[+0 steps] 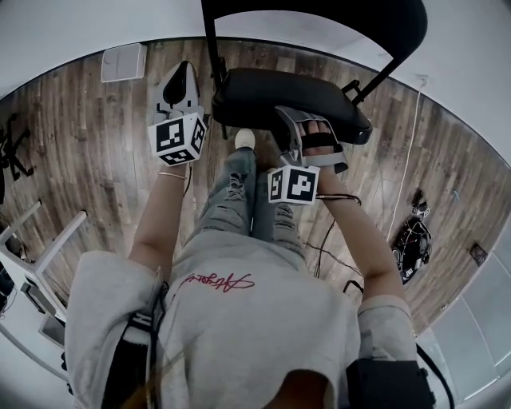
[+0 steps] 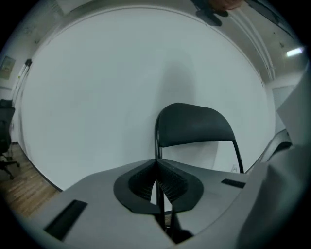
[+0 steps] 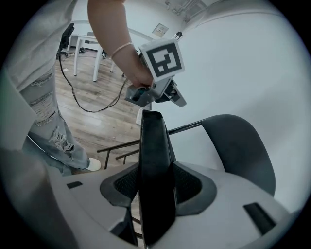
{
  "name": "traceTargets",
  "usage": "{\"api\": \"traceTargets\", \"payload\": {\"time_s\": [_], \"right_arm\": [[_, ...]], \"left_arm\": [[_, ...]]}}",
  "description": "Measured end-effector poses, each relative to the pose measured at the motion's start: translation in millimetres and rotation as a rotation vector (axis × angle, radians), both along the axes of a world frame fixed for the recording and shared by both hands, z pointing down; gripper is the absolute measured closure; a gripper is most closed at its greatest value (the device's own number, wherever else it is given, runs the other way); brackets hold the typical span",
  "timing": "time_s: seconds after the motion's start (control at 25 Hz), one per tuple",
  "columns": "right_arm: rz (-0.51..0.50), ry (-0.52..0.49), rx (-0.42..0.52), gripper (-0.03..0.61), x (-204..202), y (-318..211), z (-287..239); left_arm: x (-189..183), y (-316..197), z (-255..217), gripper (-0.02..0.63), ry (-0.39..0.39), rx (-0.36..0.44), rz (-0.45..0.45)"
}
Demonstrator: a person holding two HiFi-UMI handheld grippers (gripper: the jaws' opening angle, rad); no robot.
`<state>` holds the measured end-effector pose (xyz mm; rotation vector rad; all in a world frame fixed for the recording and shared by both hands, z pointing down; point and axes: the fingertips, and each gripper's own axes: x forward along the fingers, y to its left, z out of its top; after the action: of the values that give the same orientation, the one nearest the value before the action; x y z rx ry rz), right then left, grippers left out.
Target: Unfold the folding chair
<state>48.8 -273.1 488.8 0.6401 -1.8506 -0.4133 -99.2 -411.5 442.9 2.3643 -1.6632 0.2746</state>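
Black on white: note folding chair (image 1: 247, 92) standing on wood floor (image 1: 96, 160) with backrest (image 1: 319, 20) toward white wall (image 2: 97, 97), directly ahead of the person's jeans-clad legs (image 1: 239, 192). Record seat (image 1: 319, 92) swung out from the backrest and lying near level in head view. Read right claw (image 3: 155, 171) as clamped on the seat's near edge: in right gripper view both pads press on the padded slab, seen edge-on between the jaws, which its thickness keeps fairly wide. Read left claw (image 2: 156, 168) as fully closed with nothing between the pads; left gripper view looks past the meeting tips to the backrest and the left frame tube (image 2: 157, 141). Place left claw off the chair, held in the air beside the seat's left side, near the frame tube but apart from it, marker cube (image 1: 180, 137) facing up. Log also a white shoe (image 1: 244, 140) on the floor just beside the seat's near-left corner, a black cable (image 3: 92, 104) trailing across the boards, and a tangle of wiring (image 1: 411, 244) well apart to the right.
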Motion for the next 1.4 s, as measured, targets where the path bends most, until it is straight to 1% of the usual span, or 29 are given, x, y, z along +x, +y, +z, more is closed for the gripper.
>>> {"api": "traceTargets", "payload": {"time_s": [0.08,0.16,0.24,0.28,0.36,0.44,0.56,0.68,0.84,1.0,1.12,1.28,1.4], "right_arm": [[0.005,0.0,0.002,0.383,1,0,1],[0.009,-0.003,0.007,0.383,1,1,3],[0.006,-0.003,0.02,0.383,1,8,6],[-0.002,0.001,0.031,0.383,0,13,8],[-0.022,0.007,0.064,0.383,-1,26,12],[-0.04,0.004,0.104,0.383,-3,37,17],[-0.036,-0.015,0.159,0.383,-5,42,21],[-0.033,-0.019,0.179,0.38,-6,48,22],[-0.052,-0.019,0.191,0.377,-14,81,33],[-0.072,-0.021,0.212,0.368,-20,112,48],[-0.067,-0.04,0.21,0.362,-28,136,59],[-0.045,-0.054,0.208,0.359,-32,165,76],[-0.043,-0.067,0.211,0.357,-37,185,90]], "left_arm": [[18,21,-12,0.595,-0.046,0.044,0.044],[35,38,-17,0.596,-0.099,0.07,0.09],[44,53,-14,0.595,-0.161,0.063,0.091],[47,60,-11,0.595,-0.175,0.047,0.08],[53,77,-7,0.597,-0.162,0.006,0.047],[54,98,2,0.597,-0.141,-0.041,-0.004],[53,134,23,0.595,-0.135,-0.089,-0.069],[53,165,35,0.597,-0.123,-0.1,-0.105],[48,200,49,0.597,-0.113,-0.169,-0.153],[40,230,67,0.597,-0.137,-0.187,-0.168],[33,254,80,0.597,-0.16,-0.193,-0.163],[30,283,100,0.598,-0.164,-0.21,-0.158],[26,304,116,0.597,-0.161,-0.207,-0.15]]}}
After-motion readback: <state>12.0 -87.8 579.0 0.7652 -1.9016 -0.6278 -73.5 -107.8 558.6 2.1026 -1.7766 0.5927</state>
